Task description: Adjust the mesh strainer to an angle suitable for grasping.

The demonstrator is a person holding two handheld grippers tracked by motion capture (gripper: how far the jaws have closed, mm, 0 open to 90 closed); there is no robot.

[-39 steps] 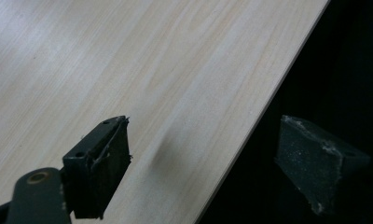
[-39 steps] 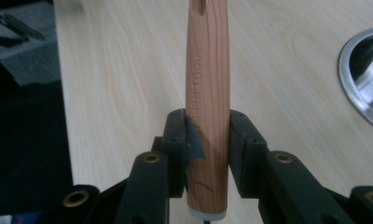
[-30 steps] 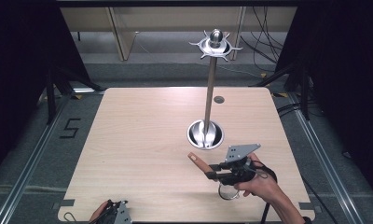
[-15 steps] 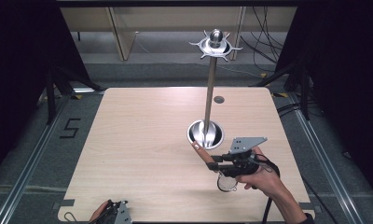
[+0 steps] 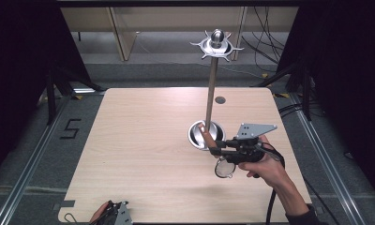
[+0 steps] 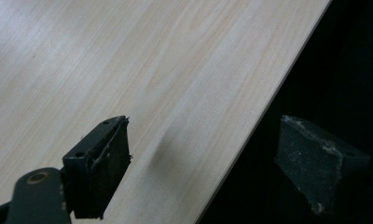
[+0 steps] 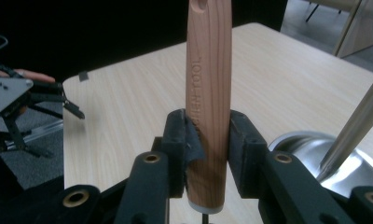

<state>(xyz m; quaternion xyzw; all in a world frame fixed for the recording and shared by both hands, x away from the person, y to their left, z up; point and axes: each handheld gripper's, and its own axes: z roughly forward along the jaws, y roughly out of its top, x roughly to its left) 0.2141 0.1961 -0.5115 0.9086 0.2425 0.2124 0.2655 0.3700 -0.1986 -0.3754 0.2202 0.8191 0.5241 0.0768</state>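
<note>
- Since a second ago the right gripper (image 5: 213, 146) has come up off the table (image 5: 143, 154) and drifted closer to the stand's base (image 5: 198, 136), carrying the tool with it; the left gripper (image 5: 115, 214) hasn't budged from the near table edge.
- Right gripper's jaws are clamped on a wooden handle (image 7: 208, 88). In the right gripper view the pads squeeze it from both sides, handle pointing straight up between them.
- From above, the handle tip pokes out toward the stand's base, and a small round wire-mesh head (image 5: 224, 168), looks like a little strainer, hangs below the hand on the side away from the stand.
- Left gripper looks parked: jaws wide apart with nothing between them, one over the wood, the other past the table edge.
- My guess at the step: tool's been picked up and is on its way to the hanging rack, the stand (image 5: 211, 93) with hooks round its crown (image 5: 216, 44).
- Next move probably means lifting a good way higher, since the hooks sit at the top of the pole, well above the gripper. There seems to be a notch or hole at the handle's end (image 7: 199, 5), so that end would have to line up with a hook. Could easily bump the pole on the way.
- Writing: stamped lettering runs along the handle; I can make out "TOOL" and not the rest. Also a "5" (image 5: 69, 128) marked on the floor, far left of the stand.
</note>
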